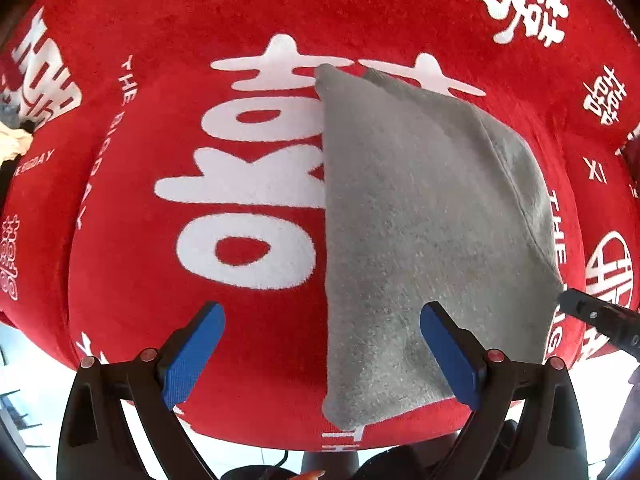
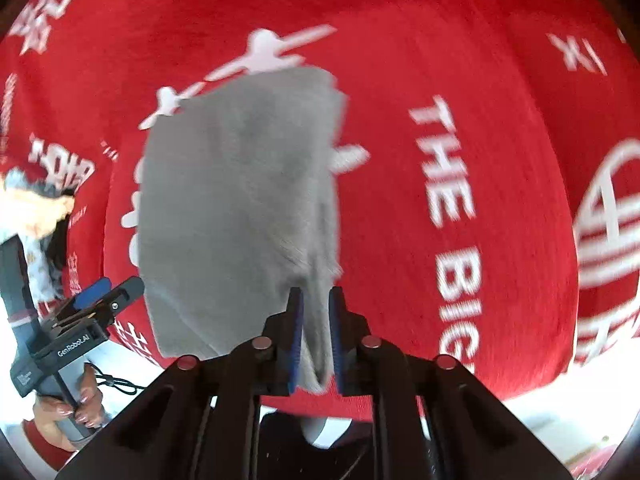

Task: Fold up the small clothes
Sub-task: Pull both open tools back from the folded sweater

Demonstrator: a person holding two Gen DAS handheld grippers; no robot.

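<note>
— Jaws first? Spread wide on the left gripper (image 1: 320,344), blue pads empty, hovering over the near edge of the grey fleecy cloth garment (image 1: 420,220). Pinched narrow on the right gripper (image 2: 316,336), with a doubled fold of that grey cloth caught between the pads

— Where is the garment? Lying on the red plush cover with white characters and lettering (image 1: 200,20), near its front edge, right-hand corner lifted off the cover by the right gripper, far end resting over the big white character

— How far along, then? Probably midway: already looks doubled lengthwise, one long straight edge and a seam line showing, so at least one fold seems done. Likely left: carrying the held corner across, laying it flat, smoothing. Hard to say how many folds remain, with the right wrist view blurred

— Any containers? None visible. Only a loose heap of pale and dark clothes (image 1: 14,128) well to the left of the grey garment, at the cover's edge, apparently waiting; contents too small to sort out
</note>
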